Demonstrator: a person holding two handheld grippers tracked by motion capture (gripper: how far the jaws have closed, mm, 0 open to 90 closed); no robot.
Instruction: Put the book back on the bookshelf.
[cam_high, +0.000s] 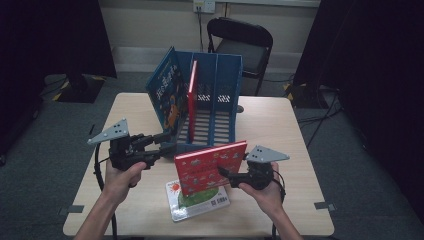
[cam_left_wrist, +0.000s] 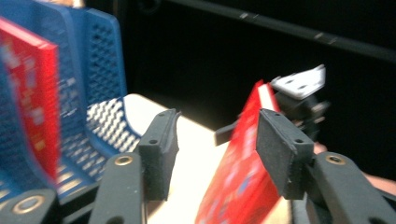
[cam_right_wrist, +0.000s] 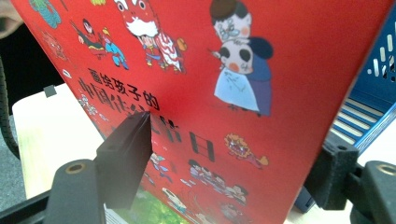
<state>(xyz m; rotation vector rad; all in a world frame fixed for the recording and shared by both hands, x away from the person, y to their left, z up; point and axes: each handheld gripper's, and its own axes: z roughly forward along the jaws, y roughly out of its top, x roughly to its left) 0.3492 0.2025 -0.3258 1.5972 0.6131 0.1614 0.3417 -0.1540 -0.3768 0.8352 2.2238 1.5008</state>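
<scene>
2 books are already standing in the blue rack (cam_high: 220, 80). The right gripper (cam_high: 226, 175) is clamped on the red book (cam_high: 210, 167), tilted up above the white book (cam_high: 197, 202), probably for slotting in. The left gripper (cam_high: 167, 142) hangs wide open with nothing in it, near the rack's front.

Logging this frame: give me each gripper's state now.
Left gripper: open, holding nothing, jaws apart by the blue rack.
Right gripper: shut on the red book, held above the table.
</scene>
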